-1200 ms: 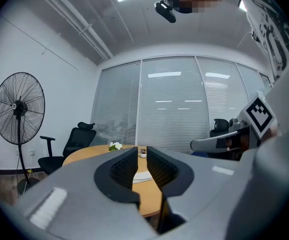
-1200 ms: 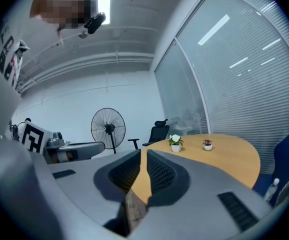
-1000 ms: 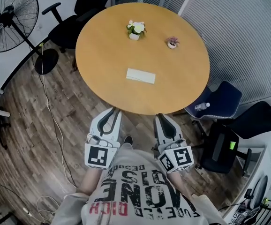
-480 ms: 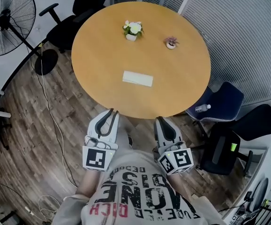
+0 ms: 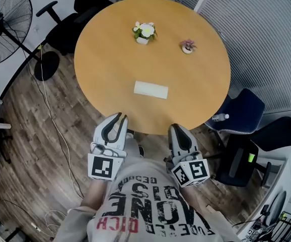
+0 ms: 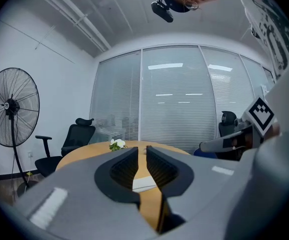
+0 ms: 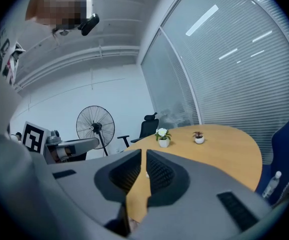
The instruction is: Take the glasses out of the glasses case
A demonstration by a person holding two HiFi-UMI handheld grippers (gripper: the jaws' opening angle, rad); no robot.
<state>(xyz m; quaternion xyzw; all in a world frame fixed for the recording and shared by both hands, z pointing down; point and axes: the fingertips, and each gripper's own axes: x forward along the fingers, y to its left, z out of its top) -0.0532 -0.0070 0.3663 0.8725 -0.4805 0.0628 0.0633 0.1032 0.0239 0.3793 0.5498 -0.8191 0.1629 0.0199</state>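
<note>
Compared with a second ago, the round table [image 5: 115, 59] sits a little lower in the head view. Its near rim now meets the tips of both tools, which have come forward to it from the lower middle of the frame. The table top is smooth, matt, honey-coloured wood. Under it is a floor [image 5: 29, 135] of dark, grained planks. A pedestal fan [image 5: 4, 26] with a round wire cage fills the upper left corner, and a black office chair [image 5: 70, 29] is just beside it. A padded blue chair [image 5: 241, 110] stands at the right edge of the table. The left tool [image 5: 120, 117] is grey moulded plastic with ribbed black pads. Its jaws are a narrow slit apart with nothing between them, as they were before. The right tool [image 5: 177, 127] is made the same way, and its jaws are together and empty. The glasses case [image 5: 151, 89] is a flat, pale rectangle that lies closed at the centre of the table, unmoved and well apart from both tools. Toward the top of the frame are a pot of white flowers [image 5: 145, 32] and, to its right, a small potted plant [image 5: 188, 47].
</note>
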